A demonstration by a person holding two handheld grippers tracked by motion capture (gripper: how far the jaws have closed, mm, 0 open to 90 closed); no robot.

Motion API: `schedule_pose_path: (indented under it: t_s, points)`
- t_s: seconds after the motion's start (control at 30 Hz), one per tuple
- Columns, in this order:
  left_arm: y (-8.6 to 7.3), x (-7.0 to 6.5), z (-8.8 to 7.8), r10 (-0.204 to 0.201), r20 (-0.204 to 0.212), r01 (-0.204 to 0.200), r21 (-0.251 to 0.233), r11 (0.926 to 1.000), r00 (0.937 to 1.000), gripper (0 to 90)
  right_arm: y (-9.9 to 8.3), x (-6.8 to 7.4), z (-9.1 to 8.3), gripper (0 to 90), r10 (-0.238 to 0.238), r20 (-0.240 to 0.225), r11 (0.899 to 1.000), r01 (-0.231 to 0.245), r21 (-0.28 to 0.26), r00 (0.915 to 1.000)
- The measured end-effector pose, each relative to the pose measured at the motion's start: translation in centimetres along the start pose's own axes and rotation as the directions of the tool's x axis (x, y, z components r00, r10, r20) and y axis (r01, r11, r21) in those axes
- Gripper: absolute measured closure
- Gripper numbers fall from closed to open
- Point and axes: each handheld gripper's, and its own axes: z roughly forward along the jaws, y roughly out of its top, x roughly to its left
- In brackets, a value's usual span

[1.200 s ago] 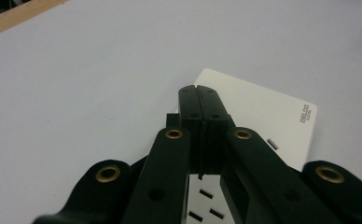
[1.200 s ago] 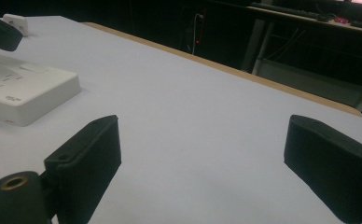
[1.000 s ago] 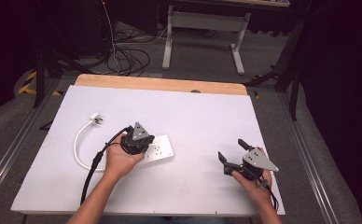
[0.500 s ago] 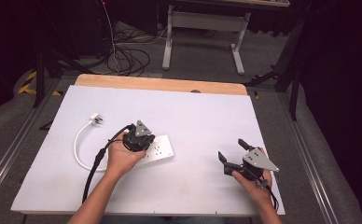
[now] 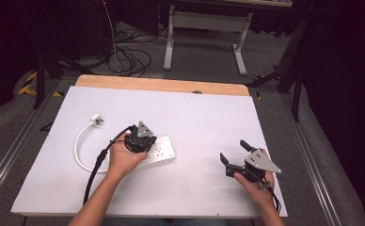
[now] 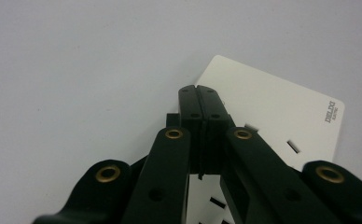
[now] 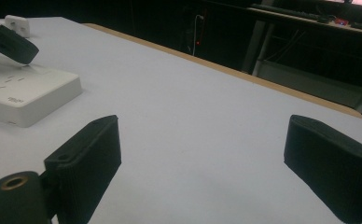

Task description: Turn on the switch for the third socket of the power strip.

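- The left gripper [image 5: 145, 141] is pressing its closed, empty jaws down onto the white power strip [image 5: 159, 151]
- The power strip is lying flat on the white table [image 5: 204, 113], left of centre, its white cord [image 5: 79, 150] looping to a plug [image 5: 96, 120]
- The right gripper [image 5: 232, 155] is hovering with jaws wide apart and empty, well apart from the strip

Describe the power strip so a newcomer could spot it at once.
On the white table, look left of centre, under the left hand-held gripper, whose jaws are shut. The power strip is a flat white rectangular block with socket slots, with a white cord looping left to a plug.
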Motion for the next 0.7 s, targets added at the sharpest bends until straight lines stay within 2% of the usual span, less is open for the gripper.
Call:
schedule_pose_path:
  t_s: [0.5, 0.7]
  points:
    - [-0.03, 0.01, 0.17, -0.001, 0.000, 0.001, 0.004, 1.0000, 1.0000, 90.0, 0.03, -0.03, -0.11, 11.7, 0.002, 0.002, 1.000, -0.002, -0.004, 1.0000]
    - [-0.08, 0.00, 0.23, -0.015, 0.013, 0.015, 0.005, 0.9999, 0.9998, 90.0, 0.05, -0.04, -0.14, 11.7, 0.000, 0.003, 1.000, 0.000, -0.004, 1.0000]
